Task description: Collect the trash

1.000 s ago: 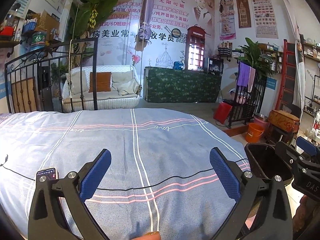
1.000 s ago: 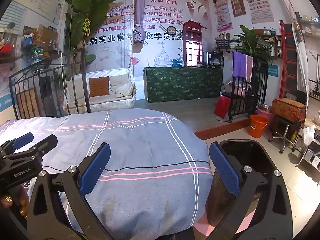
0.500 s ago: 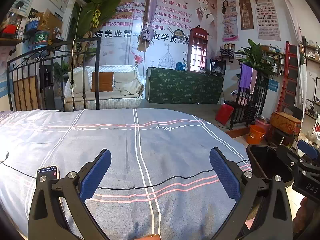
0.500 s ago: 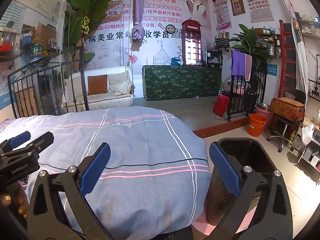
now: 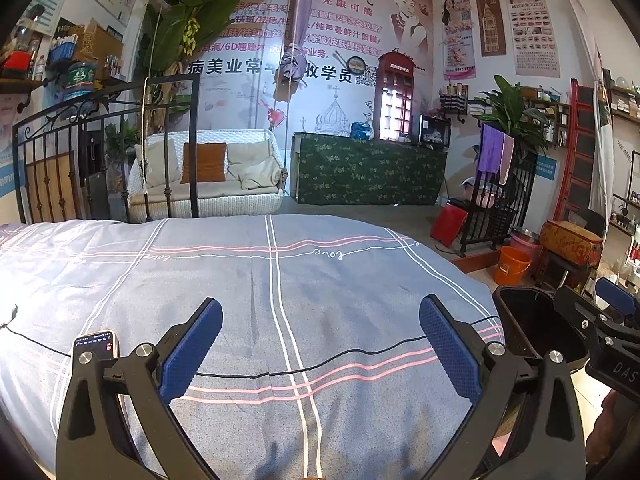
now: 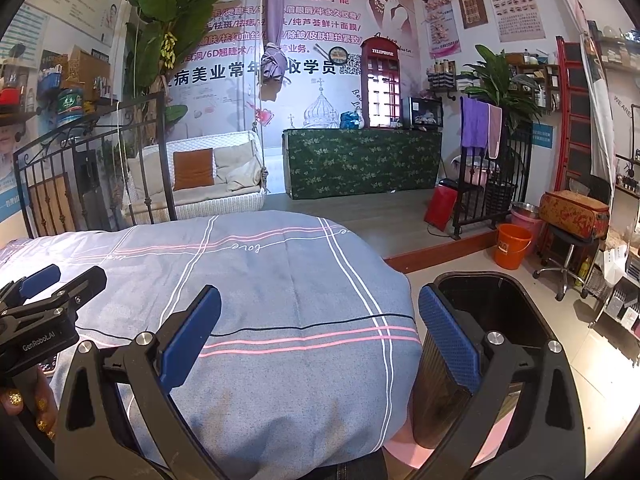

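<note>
My left gripper [image 5: 320,344] is open and empty over the blue striped bed cover [image 5: 280,280]. My right gripper [image 6: 320,340] is open and empty over the bed's right edge. A black trash bin [image 6: 492,308] stands on the floor beside the bed, under the right finger; it also shows in the left wrist view [image 5: 528,320]. Its inside looks dark and I cannot tell its contents. I see no trash on the bed cover [image 6: 260,280]. The right gripper shows at the right edge of the left wrist view [image 5: 612,336], and the left gripper at the left edge of the right wrist view [image 6: 44,312].
A phone [image 5: 96,344] lies on the bed at the left with a thin black cable [image 5: 320,366] across the cover. A black iron bed frame [image 5: 100,152] stands behind. An orange bucket [image 6: 512,246], a stool [image 6: 568,248] and a shelf are on the floor at right.
Both views have shifted very slightly. Both grippers stay open and nothing was picked up.
</note>
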